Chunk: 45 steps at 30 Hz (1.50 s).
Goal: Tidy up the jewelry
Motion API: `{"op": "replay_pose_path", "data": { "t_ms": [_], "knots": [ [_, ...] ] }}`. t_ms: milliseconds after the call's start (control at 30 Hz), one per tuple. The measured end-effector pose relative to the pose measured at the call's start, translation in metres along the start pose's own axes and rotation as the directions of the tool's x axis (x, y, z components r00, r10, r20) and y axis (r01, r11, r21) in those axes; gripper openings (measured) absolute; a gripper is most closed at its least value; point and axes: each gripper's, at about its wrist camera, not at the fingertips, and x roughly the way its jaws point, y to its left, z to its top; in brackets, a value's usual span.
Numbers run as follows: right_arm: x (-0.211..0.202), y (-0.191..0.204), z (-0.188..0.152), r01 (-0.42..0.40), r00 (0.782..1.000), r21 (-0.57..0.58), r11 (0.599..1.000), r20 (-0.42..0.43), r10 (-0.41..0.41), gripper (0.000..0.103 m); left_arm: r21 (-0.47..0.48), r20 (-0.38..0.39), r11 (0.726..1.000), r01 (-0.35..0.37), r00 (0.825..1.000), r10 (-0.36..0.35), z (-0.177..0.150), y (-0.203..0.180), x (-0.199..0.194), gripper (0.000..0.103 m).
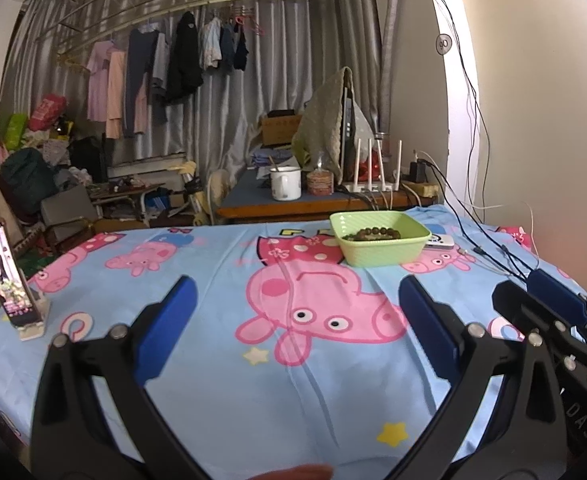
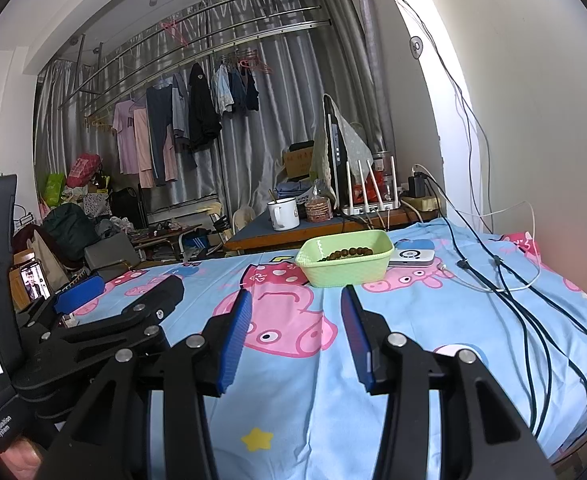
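**Both grippers idle short of the basket; beads already inside**

We take the green basket (image 1: 379, 242) as landmark and go left to right.

Far left of the basket, at the bed's edge, a phone (image 1: 3, 276) stands on its holder. Between phone and basket, nearer us, the left gripper (image 1: 293, 320) hangs above the cartoon bedsheet (image 1: 233, 392); its jaws are released wide, nothing between the blue pads. The right gripper (image 2: 296, 334) sits just beside the left one, on its right, jaws parted more narrowly and likewise empty.

The basket lies ahead of both grippers, well apart from the fingertips, on the far part of the bed. From the left gripper it is ahead and off to the right; from the right gripper it is nearly straight ahead, a little right. We judge the right hand to be better lined up.

The bead bracelet (image 2: 347, 253) rests inside the basket, its string of beads running crosswise, left to right, across our approach.

Just right of the basket, touching or nearly so, lies a small white device (image 2: 412, 257); further right, dark cables (image 2: 533, 320) trail over the sheet.

We see no other jewelry on the bed.
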Motion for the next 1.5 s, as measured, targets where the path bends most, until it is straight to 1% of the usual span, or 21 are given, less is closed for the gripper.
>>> {"op": "replay_pose_path", "data": {
  "t_ms": [667,1400,1500],
  "knots": [
    [-0.013,0.01,-0.003,0.001,1.0,0.003,1.0,0.007,-0.001,0.016,0.008,0.016,1.0,-0.01,1.0,0.01,0.002,-0.004,-0.003,0.097],
    [-0.013,0.01,-0.001,0.003,1.0,0.008,1.0,0.01,-0.003,0.016,0.013,0.019,1.0,-0.017,1.0,0.017,0.005,-0.003,-0.006,0.097],
    [-0.015,0.011,-0.002,0.004,1.0,0.008,1.0,0.014,-0.004,0.016,0.028,0.046,0.999,-0.031,0.998,0.03,0.003,-0.004,-0.008,0.097]
  ]
}}
